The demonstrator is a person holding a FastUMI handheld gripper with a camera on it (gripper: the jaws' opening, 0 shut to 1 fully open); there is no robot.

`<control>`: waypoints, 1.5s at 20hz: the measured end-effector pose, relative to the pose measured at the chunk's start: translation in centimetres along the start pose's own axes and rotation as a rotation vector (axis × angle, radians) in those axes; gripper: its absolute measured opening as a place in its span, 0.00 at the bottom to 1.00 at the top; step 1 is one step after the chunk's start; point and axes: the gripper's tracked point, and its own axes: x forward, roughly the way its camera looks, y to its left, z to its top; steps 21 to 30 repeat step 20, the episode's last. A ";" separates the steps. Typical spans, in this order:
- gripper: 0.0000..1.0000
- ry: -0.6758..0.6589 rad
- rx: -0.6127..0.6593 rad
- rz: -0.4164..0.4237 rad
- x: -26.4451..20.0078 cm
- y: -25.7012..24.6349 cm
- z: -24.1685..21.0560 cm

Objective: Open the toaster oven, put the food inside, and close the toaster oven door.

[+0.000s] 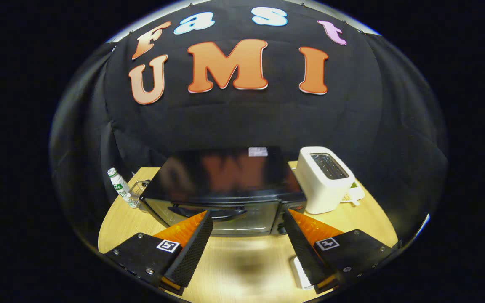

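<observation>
The gripper is held wide open, empty, squared to the closed black glass-fronted toaster oven just ahead.

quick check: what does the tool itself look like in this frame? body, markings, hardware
The tool has two wedge-shaped fingers with finely ribbed inner faces, tapering toward the toaster oven. Each is carried on a flat dark plate with small round screw heads, and each plate bears a square black-and-white marker tag. Translucent wedge panels sit on the outer sides of the fingers. No cables or sleeve visible.
</observation>
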 end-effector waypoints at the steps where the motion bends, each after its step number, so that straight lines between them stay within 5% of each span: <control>1: 1.00 -0.027 0.020 -0.002 -0.7 -1.2 1.8; 12: 1.00 -0.258 0.055 -0.063 -11.8 -15.3 13.3; 20: 1.00 -0.297 0.064 -0.036 -13.5 -19.8 14.1; 30: 1.00 -0.297 0.064 -0.036 -13.5 -19.8 14.1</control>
